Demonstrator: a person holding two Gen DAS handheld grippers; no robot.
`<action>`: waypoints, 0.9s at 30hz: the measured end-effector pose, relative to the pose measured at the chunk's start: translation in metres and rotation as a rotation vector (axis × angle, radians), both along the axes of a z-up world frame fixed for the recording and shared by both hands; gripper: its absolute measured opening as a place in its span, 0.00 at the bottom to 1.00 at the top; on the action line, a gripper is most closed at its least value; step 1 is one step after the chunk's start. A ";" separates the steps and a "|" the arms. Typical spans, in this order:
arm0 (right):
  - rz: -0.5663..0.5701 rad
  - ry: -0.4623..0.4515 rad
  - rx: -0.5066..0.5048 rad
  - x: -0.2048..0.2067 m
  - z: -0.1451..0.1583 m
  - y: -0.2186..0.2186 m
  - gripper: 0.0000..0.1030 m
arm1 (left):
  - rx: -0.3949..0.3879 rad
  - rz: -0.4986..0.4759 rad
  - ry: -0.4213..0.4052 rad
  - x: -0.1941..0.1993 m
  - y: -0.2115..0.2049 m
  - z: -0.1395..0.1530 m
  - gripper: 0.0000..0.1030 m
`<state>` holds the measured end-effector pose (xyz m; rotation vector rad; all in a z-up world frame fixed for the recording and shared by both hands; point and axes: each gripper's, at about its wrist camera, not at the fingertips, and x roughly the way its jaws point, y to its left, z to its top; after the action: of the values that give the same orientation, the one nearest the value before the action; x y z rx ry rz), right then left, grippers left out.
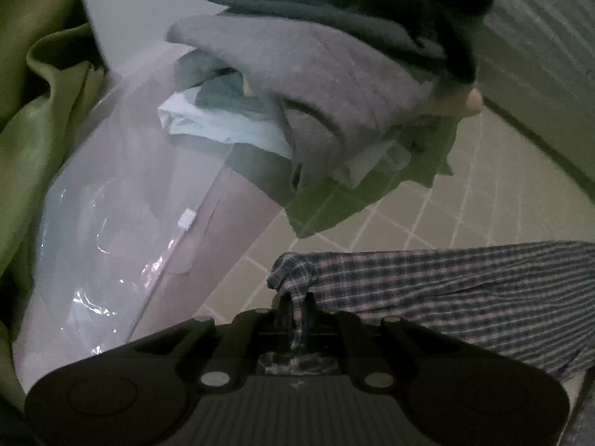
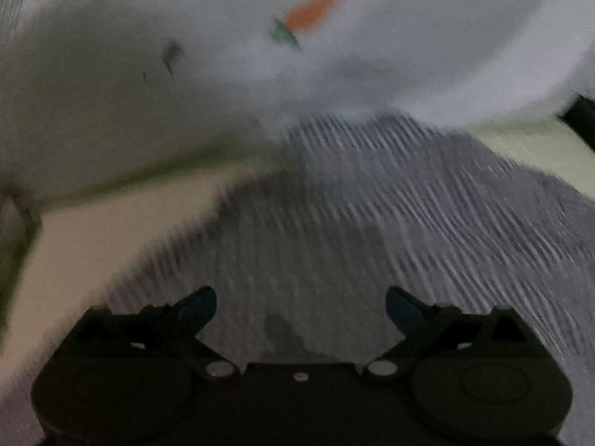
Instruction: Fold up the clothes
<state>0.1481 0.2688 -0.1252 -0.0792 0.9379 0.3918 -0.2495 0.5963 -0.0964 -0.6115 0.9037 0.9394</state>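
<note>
Left gripper (image 1: 295, 306): jaws pressed together, pinching a bunched corner of the plaid garment (image 1: 465, 290) at lower centre of the left wrist view. From that pinch, cloth running off toward the right edge of the frame, long axis roughly level, draped and slack, above the tiled floor (image 1: 390, 230). Whether the far end hangs free or rests on something: hidden.

Right gripper (image 2: 301, 306): jaws spread wide, nothing between them. Directly ahead and below, filling centre and right of the right wrist view, a striped grey weave, heavily blurred, likely the same plaid garment (image 2: 372, 204); no contact visible.

Upper centre of the left wrist view: stack of folded clothes (image 1: 316, 74), grey and dark teal on top, paler pieces beneath, with a fingertip showing at its right side. Green cloth (image 1: 41, 119) at far left, a clear plastic sheet (image 1: 111, 193) below it.

Key relation, as a judgement: garment stretching rightward away from the closed left jaws, toward the side of the open right jaws, so the right the nearer one to any free corner. Fits equally a garment lifted for spreading or one mid-fold.
</note>
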 end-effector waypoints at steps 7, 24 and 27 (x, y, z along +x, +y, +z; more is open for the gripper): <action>-0.046 0.081 -0.126 -0.075 -0.025 -0.085 0.98 | 0.024 -0.050 -0.097 -0.004 -0.016 0.026 0.05; -0.326 0.069 -0.098 -0.112 -0.013 -0.260 0.98 | 0.083 -0.410 -0.283 0.117 -0.201 0.084 0.05; -0.343 0.066 -0.087 -0.108 -0.012 -0.293 0.98 | 0.007 -0.482 -0.329 0.151 -0.256 0.081 0.05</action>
<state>0.0397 -0.0246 -0.1371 0.0160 1.0122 0.0364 -0.0989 0.3406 -0.0150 -0.4918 0.7050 0.3934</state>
